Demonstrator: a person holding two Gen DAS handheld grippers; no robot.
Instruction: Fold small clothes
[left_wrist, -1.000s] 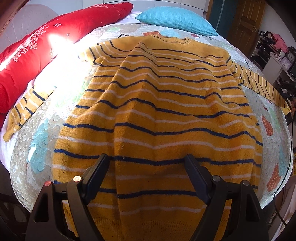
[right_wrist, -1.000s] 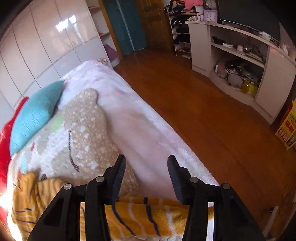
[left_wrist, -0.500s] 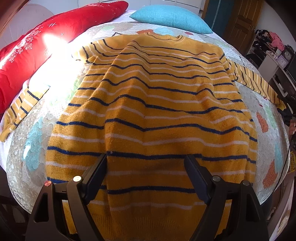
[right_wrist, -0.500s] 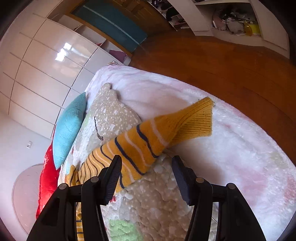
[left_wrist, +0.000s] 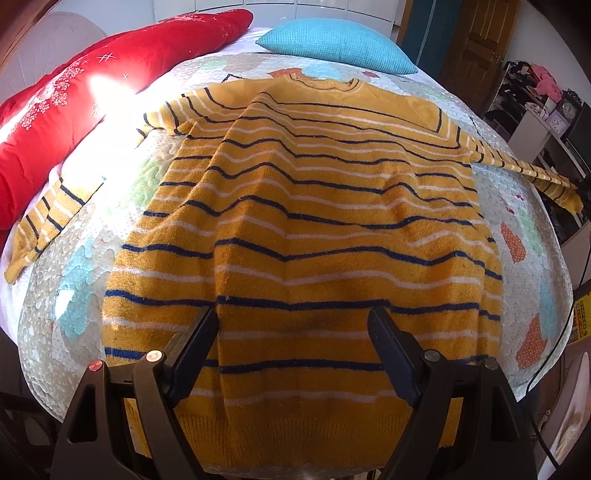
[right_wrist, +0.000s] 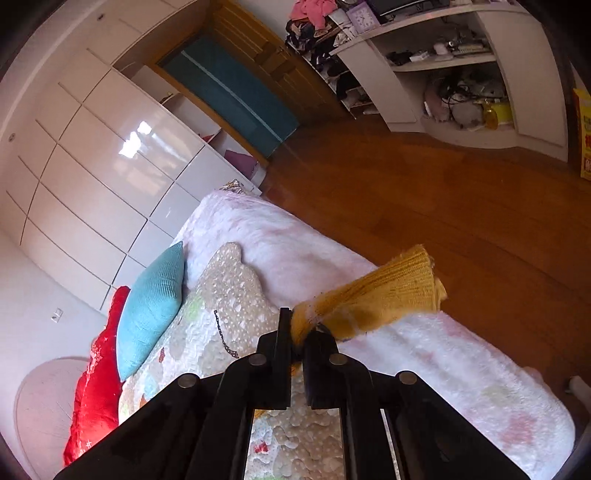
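Observation:
A yellow sweater (left_wrist: 303, 221) with navy and white stripes lies flat on the bed, collar at the far end, hem nearest me. Its left sleeve (left_wrist: 48, 214) lies out to the left. Its right sleeve (left_wrist: 532, 173) stretches off to the right, lifted. My left gripper (left_wrist: 295, 332) is open and hovers over the hem, holding nothing. In the right wrist view my right gripper (right_wrist: 301, 332) is shut on the sleeve cuff (right_wrist: 388, 295), which sticks out past the fingers above the bed edge.
The bed has a patterned quilt (left_wrist: 74, 280) and a pale fleece blanket (right_wrist: 461, 369). A red bolster (left_wrist: 74, 110) and a teal pillow (left_wrist: 340, 44) lie at the head. Wooden floor (right_wrist: 443, 192), white shelves (right_wrist: 461, 55) and wardrobe doors (right_wrist: 92, 155) surround the bed.
My right gripper has closed on the right sleeve's cuff and lifted it off the bed. The left gripper has stayed open over the hem, shifting only slightly.

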